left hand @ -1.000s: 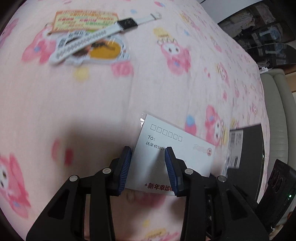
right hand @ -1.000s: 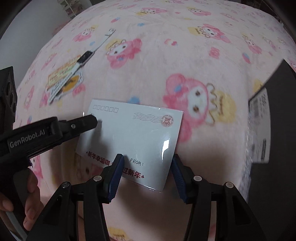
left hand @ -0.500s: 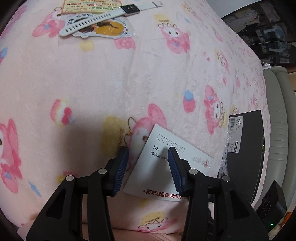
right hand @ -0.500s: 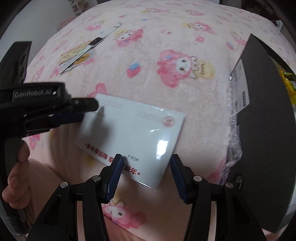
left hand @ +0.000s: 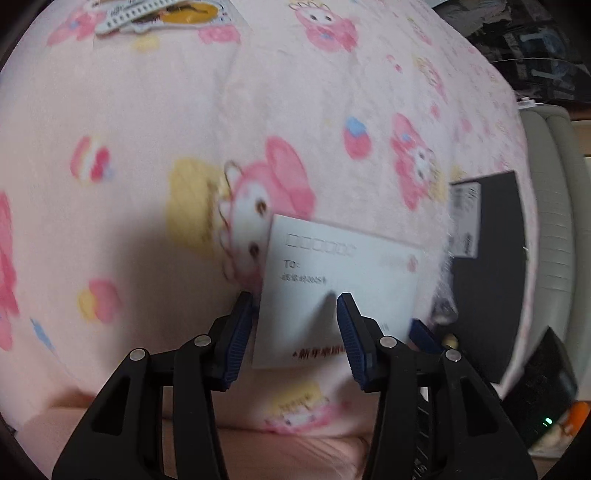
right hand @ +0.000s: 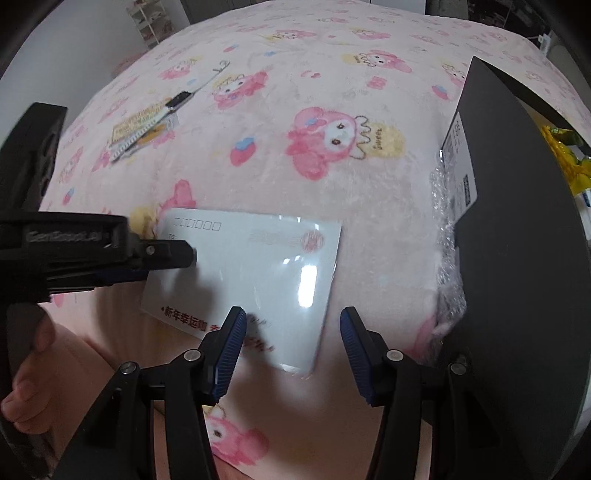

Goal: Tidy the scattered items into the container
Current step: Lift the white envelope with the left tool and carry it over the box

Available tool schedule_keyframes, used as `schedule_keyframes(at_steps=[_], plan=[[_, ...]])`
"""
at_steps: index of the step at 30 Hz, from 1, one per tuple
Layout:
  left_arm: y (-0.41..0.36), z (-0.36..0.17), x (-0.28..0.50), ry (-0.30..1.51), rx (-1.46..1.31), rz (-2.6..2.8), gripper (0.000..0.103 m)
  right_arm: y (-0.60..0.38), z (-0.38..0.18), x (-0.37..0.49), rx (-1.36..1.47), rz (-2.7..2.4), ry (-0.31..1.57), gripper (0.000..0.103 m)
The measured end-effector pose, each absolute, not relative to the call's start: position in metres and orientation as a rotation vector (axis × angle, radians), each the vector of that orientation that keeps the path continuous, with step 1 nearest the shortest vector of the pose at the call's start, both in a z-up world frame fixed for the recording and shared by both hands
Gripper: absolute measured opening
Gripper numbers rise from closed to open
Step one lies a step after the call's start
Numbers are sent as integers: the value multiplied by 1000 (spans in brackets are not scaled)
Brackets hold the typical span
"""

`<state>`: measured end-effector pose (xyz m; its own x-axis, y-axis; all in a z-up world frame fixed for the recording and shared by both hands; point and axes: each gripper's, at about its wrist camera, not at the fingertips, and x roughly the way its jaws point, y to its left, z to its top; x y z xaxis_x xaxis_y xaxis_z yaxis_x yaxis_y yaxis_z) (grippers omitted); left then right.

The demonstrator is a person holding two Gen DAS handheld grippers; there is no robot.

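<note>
Left wrist view: my left gripper (left hand: 295, 328) points steeply down over the pink printed blanket (left hand: 184, 129). Its jaws have just been opening; they stand apart, and the white envelope (left hand: 343, 273) lies between them, its left edge just beside the left pad; I cannot tell whether the pads press on it. The envelope sits near the blanket's near edge, and the black container (left hand: 491, 280) stands just beyond its right end. A white watch (left hand: 136, 14) on printed cards lies well apart, toward the far left corner.

Right wrist view: my right gripper (right hand: 291, 347) stands partly open over the envelope's (right hand: 258, 273) near right corner; the pads do not visibly clamp it, though contact is unclear. The left gripper (right hand: 173, 258) reaches in from the left over the envelope's left end. The container's (right hand: 517, 258) dark wall rises at the blanket's (right hand: 332, 92) right edge, with bubble wrap (right hand: 447, 236) against it.
</note>
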<state>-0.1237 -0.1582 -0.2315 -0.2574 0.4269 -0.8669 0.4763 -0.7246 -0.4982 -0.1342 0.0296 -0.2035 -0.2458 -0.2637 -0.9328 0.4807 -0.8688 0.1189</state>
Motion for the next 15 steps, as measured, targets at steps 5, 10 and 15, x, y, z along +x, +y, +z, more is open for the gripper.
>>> schedule_keyframes(at_steps=[5, 10, 15], plan=[[-163, -234, -123, 1117, 1842, -2125, 46, 36, -200, -127, 1529, -2142, 235, 49], [-153, -239, -132, 982, 1888, -2114, 50, 33, -207, -134, 1485, -2167, 188, 49], [-140, -237, -135, 909, 1948, -2146, 52, 37, -214, -138, 1508, -2139, 148, 51]])
